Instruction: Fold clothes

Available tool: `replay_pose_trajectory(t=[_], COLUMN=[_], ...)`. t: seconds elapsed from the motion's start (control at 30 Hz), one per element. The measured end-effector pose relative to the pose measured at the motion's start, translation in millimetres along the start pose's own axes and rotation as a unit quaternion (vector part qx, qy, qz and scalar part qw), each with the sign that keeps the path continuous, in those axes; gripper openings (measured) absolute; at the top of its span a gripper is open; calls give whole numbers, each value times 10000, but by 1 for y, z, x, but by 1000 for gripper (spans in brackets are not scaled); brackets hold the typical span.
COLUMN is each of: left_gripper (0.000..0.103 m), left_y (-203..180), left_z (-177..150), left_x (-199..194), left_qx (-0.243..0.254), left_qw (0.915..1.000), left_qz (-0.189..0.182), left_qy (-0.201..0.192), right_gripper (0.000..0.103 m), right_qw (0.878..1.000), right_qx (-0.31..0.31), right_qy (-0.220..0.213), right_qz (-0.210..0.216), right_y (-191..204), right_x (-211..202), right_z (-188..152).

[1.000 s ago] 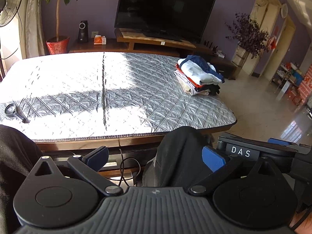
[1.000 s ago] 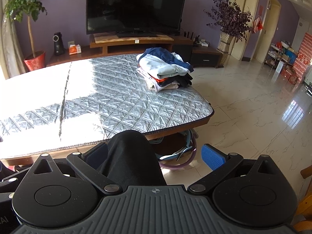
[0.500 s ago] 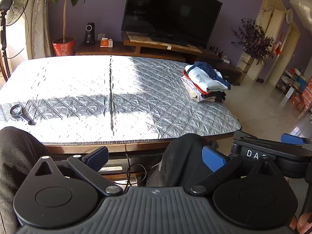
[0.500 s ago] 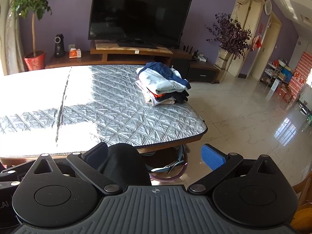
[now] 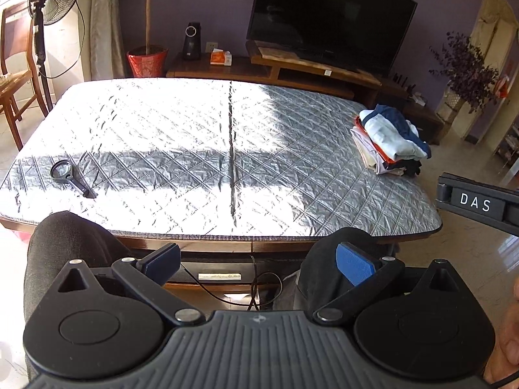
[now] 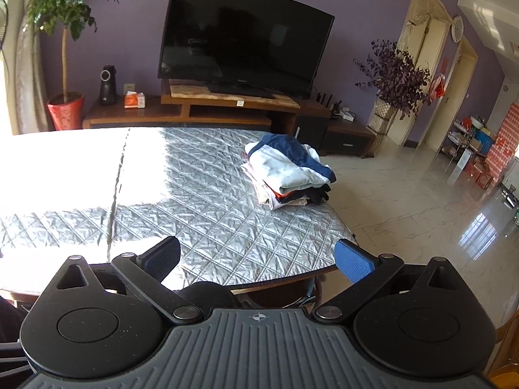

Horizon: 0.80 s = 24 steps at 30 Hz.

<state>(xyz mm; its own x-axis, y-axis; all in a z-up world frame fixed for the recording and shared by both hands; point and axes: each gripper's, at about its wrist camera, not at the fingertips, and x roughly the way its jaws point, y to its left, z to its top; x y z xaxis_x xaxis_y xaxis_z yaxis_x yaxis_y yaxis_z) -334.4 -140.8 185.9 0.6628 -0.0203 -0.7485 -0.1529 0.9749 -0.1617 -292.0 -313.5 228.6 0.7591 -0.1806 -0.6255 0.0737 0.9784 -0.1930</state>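
Note:
A stack of folded clothes (image 5: 391,142), white and navy on top, sits at the right side of the silver quilted table (image 5: 181,142); it also shows in the right wrist view (image 6: 288,171). My left gripper (image 5: 258,259) is open and empty, held in front of the table's near edge, above the person's dark-clad knees (image 5: 327,265). My right gripper (image 6: 258,256) is open and empty, over the table's near right corner (image 6: 292,249). Its body shows at the right of the left wrist view (image 5: 476,202).
A black magnifying glass (image 5: 69,176) lies near the table's front left. A TV (image 6: 243,39) on a wooden stand, a potted tree (image 5: 147,58), a fan (image 5: 55,3) and a wooden chair (image 5: 13,74) stand beyond. Tiled floor (image 6: 421,220) lies to the right.
Both grippers have risen and tilted forward, so more of the table top shows. The right gripper now looks over the table's corner instead of the knee. Both stay open and empty.

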Motion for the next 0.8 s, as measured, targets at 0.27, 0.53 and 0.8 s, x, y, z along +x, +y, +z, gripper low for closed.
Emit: replay_pose_trajectory(t=[0.27, 0.53, 0.8], left_gripper=[102, 102, 102], left_y=[1, -2, -5], left_z=[27, 44, 54], left_x=[14, 42, 60], left_qx=[-26, -45, -52], left_qw=[9996, 9982, 9970], left_qz=[187, 231, 263], left_qy=[200, 547, 727], right_gripper=[102, 103, 103], right_qw=[9983, 9966, 9957], right_qx=[-63, -197, -218], right_qy=[351, 479, 565], right_qz=[460, 635, 707], right_y=[35, 66, 78], right_x=[27, 51, 64], right_z=[26, 37, 42])
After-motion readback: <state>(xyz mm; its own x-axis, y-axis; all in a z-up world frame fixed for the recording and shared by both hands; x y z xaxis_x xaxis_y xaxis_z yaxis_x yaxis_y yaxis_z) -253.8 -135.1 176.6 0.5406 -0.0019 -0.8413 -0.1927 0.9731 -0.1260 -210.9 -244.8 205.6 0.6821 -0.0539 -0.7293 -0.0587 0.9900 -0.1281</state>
